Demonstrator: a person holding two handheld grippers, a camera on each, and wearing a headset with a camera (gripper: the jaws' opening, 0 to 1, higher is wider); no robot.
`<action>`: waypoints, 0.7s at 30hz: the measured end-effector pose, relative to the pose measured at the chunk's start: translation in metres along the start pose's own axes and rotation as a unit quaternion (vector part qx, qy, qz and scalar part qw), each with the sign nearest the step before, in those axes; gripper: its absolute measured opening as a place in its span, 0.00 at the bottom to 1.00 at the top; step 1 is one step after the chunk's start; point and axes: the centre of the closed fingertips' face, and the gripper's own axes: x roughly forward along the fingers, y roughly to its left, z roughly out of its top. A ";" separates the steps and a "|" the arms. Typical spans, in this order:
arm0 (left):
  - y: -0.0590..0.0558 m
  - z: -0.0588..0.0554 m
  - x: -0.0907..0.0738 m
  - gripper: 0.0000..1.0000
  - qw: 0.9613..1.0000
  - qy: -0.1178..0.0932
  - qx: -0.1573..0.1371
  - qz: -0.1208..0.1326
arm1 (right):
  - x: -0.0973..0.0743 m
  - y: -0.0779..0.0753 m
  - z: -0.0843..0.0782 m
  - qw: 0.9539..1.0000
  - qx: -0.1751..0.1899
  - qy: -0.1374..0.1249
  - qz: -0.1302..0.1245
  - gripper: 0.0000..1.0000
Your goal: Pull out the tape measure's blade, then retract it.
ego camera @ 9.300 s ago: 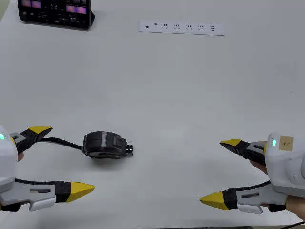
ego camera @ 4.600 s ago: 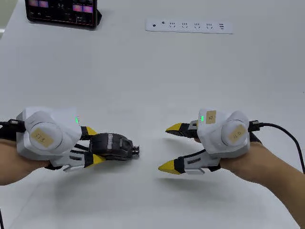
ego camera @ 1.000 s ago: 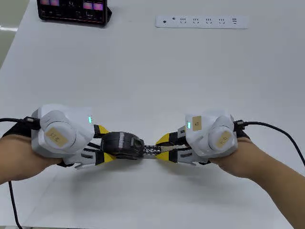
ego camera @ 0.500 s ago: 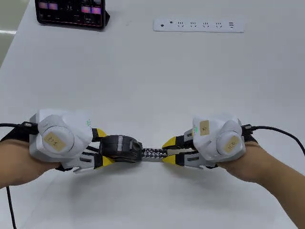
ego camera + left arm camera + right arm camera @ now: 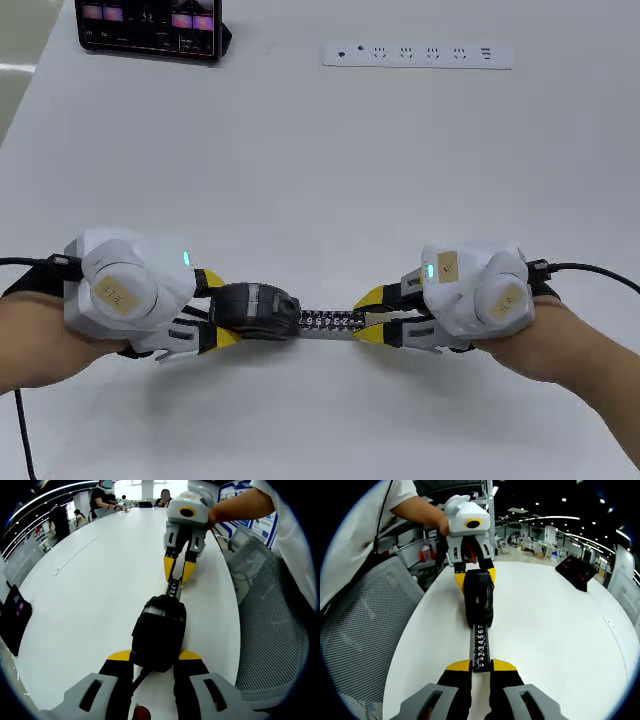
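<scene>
Item 1: a black, rounded, rubber-cased tape measure [image 5: 255, 310] is held on the white tabletop [image 5: 320, 180] near its front edge. Its body is clasped from behind by the yellow-tipped jaws of the left gripper [image 5: 218, 309]. Item 2: its narrow blade, dark with white markings [image 5: 328, 320], is drawn out flat just above the tabletop. The tip of the blade is pinched between the clenched jaws of the right gripper [image 5: 366, 317]. Change recorded: 1 s ago only a short stub of blade was exposed between case and right jaws. Half a second ago more was exposed, and the length is now greater again. The right gripper has been carried further from the case, while the case has been kept in much the same spot. In the right gripper view the printed numerals 2 to 7 can be read on the blade. Status, as judged: the pull-out stage is under way with the blade only partly extended, and retraction is not yet begun. Also present, well apart at the far edge: 1 white power strip [image 5: 417, 53] and 1 black console with lit keys [image 5: 150, 22].
</scene>
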 end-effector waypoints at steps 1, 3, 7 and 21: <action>0.000 0.000 0.000 0.25 1.000 0.000 -0.001 0.000 | -0.001 0.000 -0.001 1.000 0.000 0.001 0.000 0.09; 0.000 0.000 0.000 0.25 1.000 0.000 0.001 0.001 | -0.003 0.000 -0.003 1.000 0.000 0.003 0.000 0.09; 0.000 0.001 0.001 0.25 1.000 0.000 0.001 0.000 | -0.007 0.000 -0.008 1.000 0.004 0.005 -0.001 0.09; -0.001 0.001 0.001 0.25 1.000 0.001 0.002 0.000 | -0.025 0.001 -0.025 1.000 0.009 0.020 -0.009 0.09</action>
